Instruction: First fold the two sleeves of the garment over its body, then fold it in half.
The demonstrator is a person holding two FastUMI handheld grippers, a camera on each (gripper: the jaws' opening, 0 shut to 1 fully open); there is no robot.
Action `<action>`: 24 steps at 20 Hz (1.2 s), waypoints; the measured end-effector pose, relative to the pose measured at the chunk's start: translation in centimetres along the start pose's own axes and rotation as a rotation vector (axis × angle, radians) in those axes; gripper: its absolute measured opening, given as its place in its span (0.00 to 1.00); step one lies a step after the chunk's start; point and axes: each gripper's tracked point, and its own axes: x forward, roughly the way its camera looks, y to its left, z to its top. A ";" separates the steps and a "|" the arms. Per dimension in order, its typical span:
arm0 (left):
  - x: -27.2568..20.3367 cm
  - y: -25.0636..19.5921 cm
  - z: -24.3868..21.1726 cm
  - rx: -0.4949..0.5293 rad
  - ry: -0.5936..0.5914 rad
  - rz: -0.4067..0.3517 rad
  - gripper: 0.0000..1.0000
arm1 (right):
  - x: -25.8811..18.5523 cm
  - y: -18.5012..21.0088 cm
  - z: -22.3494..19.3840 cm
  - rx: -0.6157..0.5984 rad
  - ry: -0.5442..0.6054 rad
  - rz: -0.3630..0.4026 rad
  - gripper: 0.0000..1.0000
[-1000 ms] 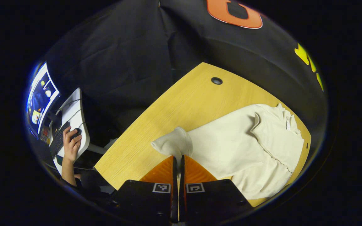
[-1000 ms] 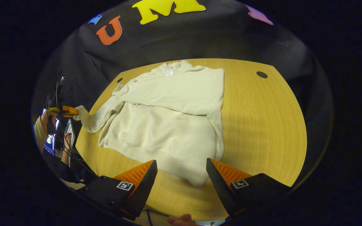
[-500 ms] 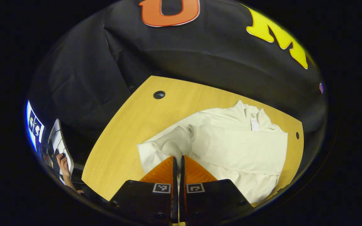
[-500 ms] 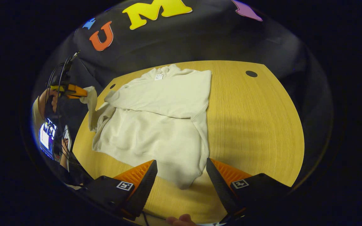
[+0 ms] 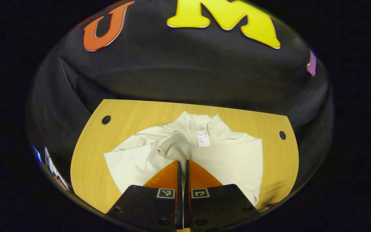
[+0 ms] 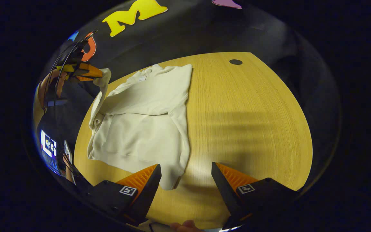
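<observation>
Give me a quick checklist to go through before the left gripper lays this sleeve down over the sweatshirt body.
1. Grip on the sleeve cuff: ok. The left gripper is shut on it, also seen in the right gripper view.
2. Cuff lifted clear of the table: ok, it hangs above the sweatshirt.
3. Other sleeve already folded across the chest: ok.
4. Right gripper out of the way: ok, open above the hem, holding nothing.
5. Body lying flat: not ok, a hem corner by the right gripper juts out unevenly.
6. Sleeve free of twist: cannot tell.
</observation>
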 end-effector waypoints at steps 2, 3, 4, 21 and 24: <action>1.0 -3.2 0.9 0.027 0.009 -0.032 0.04 | 0.2 -1.1 -0.2 0.022 0.008 -0.012 0.97; 1.5 -4.8 1.2 0.039 0.018 -0.051 0.04 | 0.1 -1.5 -0.2 0.030 0.010 -0.016 0.96; 1.9 -6.3 1.6 0.047 0.027 -0.069 0.04 | 0.1 -2.0 -0.2 0.036 0.009 -0.021 0.97; 4.6 -18.5 2.6 0.082 0.125 -0.276 0.35 | 1.2 -2.9 -1.9 0.062 0.058 -0.048 0.93; 2.8 -17.9 2.5 0.085 0.108 -0.290 0.65 | 0.8 -2.5 -1.6 0.068 0.053 -0.054 0.96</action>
